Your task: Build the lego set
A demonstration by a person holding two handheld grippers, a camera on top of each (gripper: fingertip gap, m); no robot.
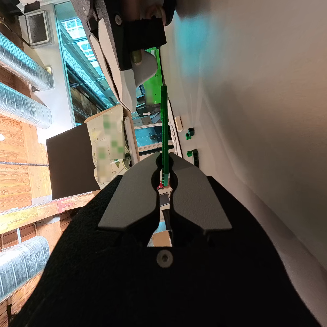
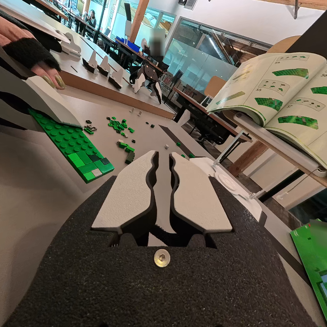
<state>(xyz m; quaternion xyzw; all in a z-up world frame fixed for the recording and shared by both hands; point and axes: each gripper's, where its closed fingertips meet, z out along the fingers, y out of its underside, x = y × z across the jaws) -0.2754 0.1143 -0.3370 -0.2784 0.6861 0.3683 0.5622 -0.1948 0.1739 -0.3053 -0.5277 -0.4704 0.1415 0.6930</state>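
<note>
The flat green studded lego plate (image 2: 70, 141) is held in the air above the pale table (image 2: 44, 177), tilted, with one end between the fingers of the left gripper (image 1: 165, 169). In the left wrist view this plate shows edge-on, and the two grey fingers are pressed on it from both sides, so this claw grips the plate.

On the far end of the plate, several smooth tiles (image 2: 88, 164) in light green, dark green and one pale grey are already fitted. The greater part of the plate has bare studs. I judge that the build is in an early or middle stage: many small loose green and grey pieces (image 2: 120, 125) lie scattered on the table beyond the plate, not yet placed. The open instruction booklet (image 2: 283, 92) rests on a white stand (image 2: 276, 141) to the right.

The right gripper (image 2: 163, 155) hovers low over the table near the plate, pointing toward the loose pieces. Its fingers stand a narrow gap apart and nothing is between them. The left gripper is rolled on its side, so the table appears vertical in its view. A hand (image 2: 26, 49) in a black fingerless glove holds it.
</note>
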